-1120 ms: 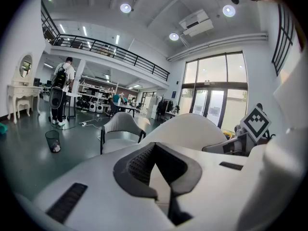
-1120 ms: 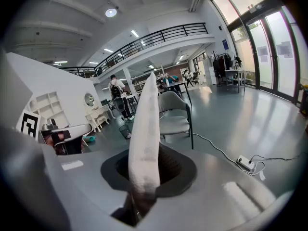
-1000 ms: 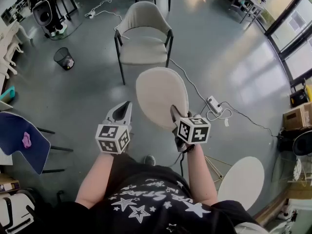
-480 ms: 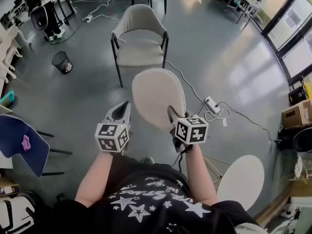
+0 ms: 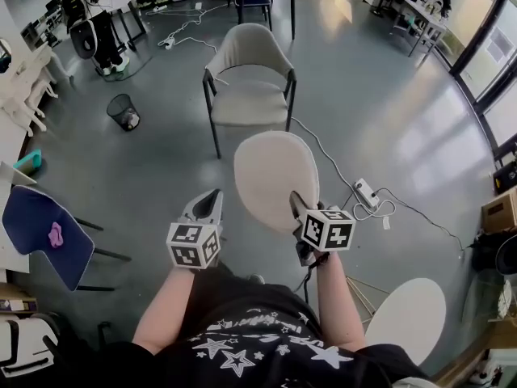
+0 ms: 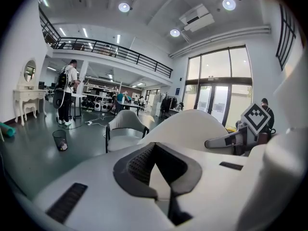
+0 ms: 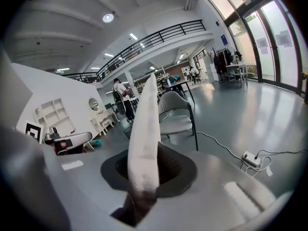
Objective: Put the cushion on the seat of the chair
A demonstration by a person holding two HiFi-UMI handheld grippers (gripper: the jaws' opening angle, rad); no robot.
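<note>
- Head view, far left: a navy fabric chair [image 5: 36,233] stands on the glossy grey floor [image 5: 388,95]. A black mesh wastebasket [image 5: 123,110] sits farther back.
- The left tongs [image 5: 212,194] are held out over the floor. In the left gripper view, the left tongs [image 6: 155,146] have their ribbed dark pads meeting at the tips with nothing between them.
- The chair [image 5: 249,103] stands ahead and well apart from both tongs. It has a curved beige padded shell and thin dark metal legs, and its seat is bare.
- The cushion [image 5: 271,172] is a thin, off-white oval held in the air between the person and the chair.
- The right tongs [image 5: 295,196] pinch the cushion's near edge. The right gripper view shows the cushion's nubby fabric [image 7: 144,129] standing edge-on, clamped between nearly closed pads [image 7: 168,165].
- A white power strip [image 5: 366,192] with looping cable lies to the right.
</note>
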